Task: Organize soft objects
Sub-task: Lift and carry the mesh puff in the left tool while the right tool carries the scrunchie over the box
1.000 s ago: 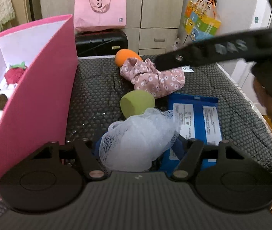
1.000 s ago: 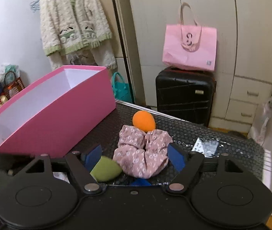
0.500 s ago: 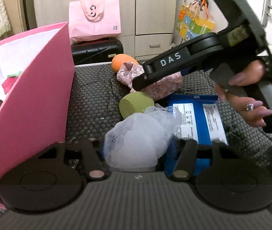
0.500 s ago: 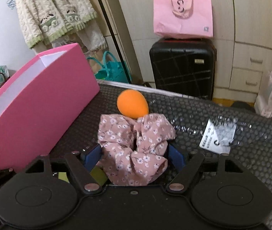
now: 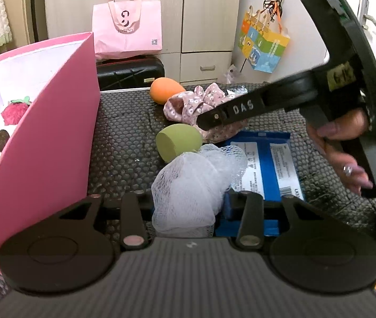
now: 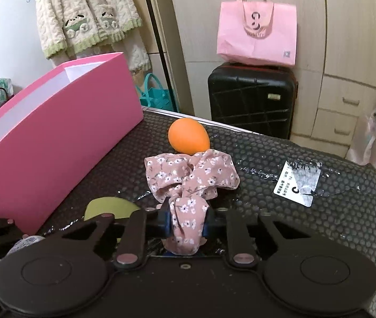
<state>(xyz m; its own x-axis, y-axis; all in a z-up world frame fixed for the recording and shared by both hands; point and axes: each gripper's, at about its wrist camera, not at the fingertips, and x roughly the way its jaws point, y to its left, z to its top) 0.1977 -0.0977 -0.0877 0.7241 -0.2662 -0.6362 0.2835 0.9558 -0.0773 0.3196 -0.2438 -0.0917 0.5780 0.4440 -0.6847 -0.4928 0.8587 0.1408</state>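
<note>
On mat centre | R gripper pinching floral scrunchie | L gripper, jaws just closing, squeezing mesh pouf | step: pickup | next: lift both to pink box, left edge.

The green sponge is mostly hidden behind the right gripper; only its flat top peeks out beside the pink box. The box is cut off by the picture's left edge. The near end of the flowery scrunchie is squeezed out of sight between the blue pads. In the left view, the white net puff hides part of the blue packet. The small print on the packet is too tiny to read.
</note>
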